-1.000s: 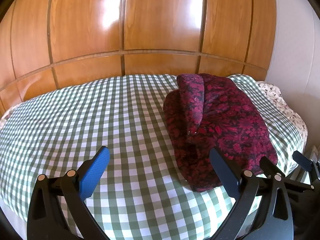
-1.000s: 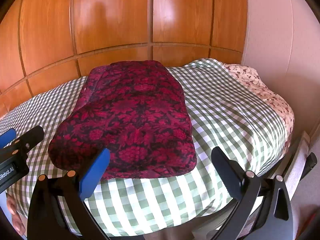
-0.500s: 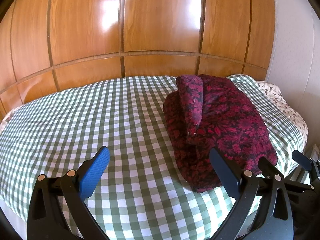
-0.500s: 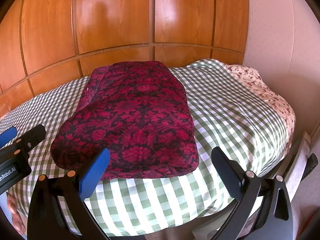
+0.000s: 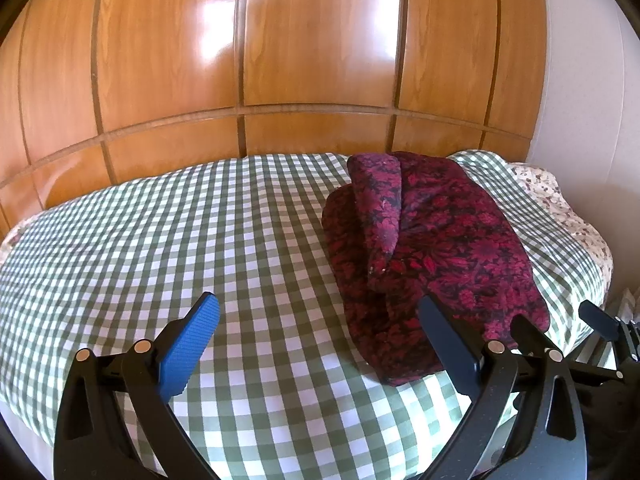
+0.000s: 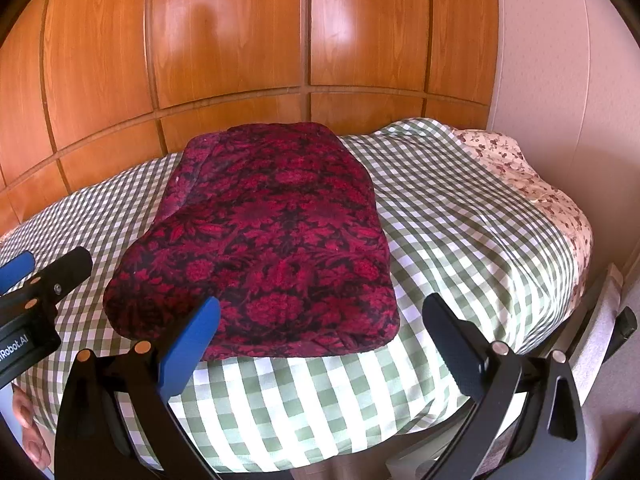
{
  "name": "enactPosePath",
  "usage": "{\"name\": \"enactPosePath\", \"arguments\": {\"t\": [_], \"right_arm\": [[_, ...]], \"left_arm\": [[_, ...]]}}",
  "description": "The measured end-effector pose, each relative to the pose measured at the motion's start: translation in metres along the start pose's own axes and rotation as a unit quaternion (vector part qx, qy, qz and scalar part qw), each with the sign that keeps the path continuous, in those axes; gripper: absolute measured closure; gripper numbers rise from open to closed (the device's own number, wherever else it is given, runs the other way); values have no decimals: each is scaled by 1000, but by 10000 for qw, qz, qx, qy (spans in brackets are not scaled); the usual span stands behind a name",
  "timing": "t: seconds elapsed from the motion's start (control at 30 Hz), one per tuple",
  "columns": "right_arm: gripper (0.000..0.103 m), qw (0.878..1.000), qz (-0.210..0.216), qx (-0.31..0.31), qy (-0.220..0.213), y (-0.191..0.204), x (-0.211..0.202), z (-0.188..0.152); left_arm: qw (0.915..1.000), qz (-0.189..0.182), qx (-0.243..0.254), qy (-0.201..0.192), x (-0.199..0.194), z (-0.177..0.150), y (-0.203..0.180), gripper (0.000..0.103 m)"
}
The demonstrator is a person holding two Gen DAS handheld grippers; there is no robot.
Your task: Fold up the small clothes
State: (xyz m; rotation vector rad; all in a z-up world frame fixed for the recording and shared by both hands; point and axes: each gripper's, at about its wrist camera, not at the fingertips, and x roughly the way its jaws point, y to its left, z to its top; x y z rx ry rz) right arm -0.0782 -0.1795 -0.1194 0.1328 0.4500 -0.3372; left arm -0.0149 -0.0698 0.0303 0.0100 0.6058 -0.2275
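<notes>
Both tongs wide open over the bed, nothing gripped; garment lies folded on the checked sheet.

Left tongs [image 5: 320, 344] hang above bare green-and-white checked sheet [image 5: 200, 240], jaws spread, empty, clear of the cloth. Right tongs [image 6: 320, 344] same: jaws spread, empty, hovering off the near edge of the folded garment [image 6: 264, 248], not touching it. Garment is dark red floral on black, a folded stack toward the right half of the bed, far end close to the wood-panel wall [image 6: 240, 40]. Seen from the left wrist view, one narrow flap [image 5: 380, 208] is folded over along its left side. Floral-print bedding [image 6: 552, 200] shows past the sheet's right edge. Fingertips [image 6: 24, 420] of a hand show at lower left in the right wrist view, beside the left tongs' body.
</notes>
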Motion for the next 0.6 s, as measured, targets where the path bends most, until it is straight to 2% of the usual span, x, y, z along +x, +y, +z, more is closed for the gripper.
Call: {"name": "enactPosePath", "arguments": {"t": [0.27, 0.4, 0.6], "right_arm": [[2, 10000, 46, -20, 69, 4, 2, -2], [2, 10000, 90, -5, 43, 2, 1, -1], [2, 9987, 169, 480, 90, -33, 12, 21]], "left_arm": [[9998, -81, 89, -171, -2, -1, -1, 4], [9999, -138, 23, -24, 5, -2, 3, 4], [9993, 135, -136, 307, 31, -7, 32, 4]]}}
